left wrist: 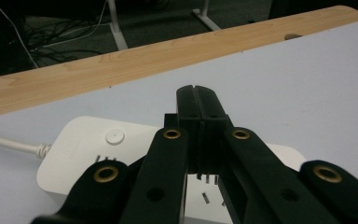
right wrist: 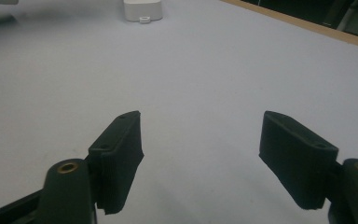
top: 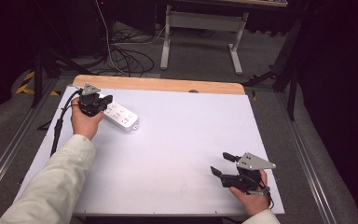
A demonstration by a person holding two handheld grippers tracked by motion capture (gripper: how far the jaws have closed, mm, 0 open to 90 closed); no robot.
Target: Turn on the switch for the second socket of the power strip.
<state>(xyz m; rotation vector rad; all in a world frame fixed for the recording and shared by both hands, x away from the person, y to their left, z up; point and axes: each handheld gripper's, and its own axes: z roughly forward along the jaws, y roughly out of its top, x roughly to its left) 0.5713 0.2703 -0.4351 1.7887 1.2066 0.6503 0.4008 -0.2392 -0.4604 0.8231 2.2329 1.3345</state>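
High view: a rigid, smooth power strip lies upper left on the desk. Left gripper hovers pinched together over it; right gripper gapes wide. Probably light, slippery; grasp across its narrow sides.

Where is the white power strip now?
In the high view, the white power strip lies at the table's far left, under the shut left tool.

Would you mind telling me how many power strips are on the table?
1: the white power strip lies at the far left of the table, under the left tool. Nothing suggests another is hidden.
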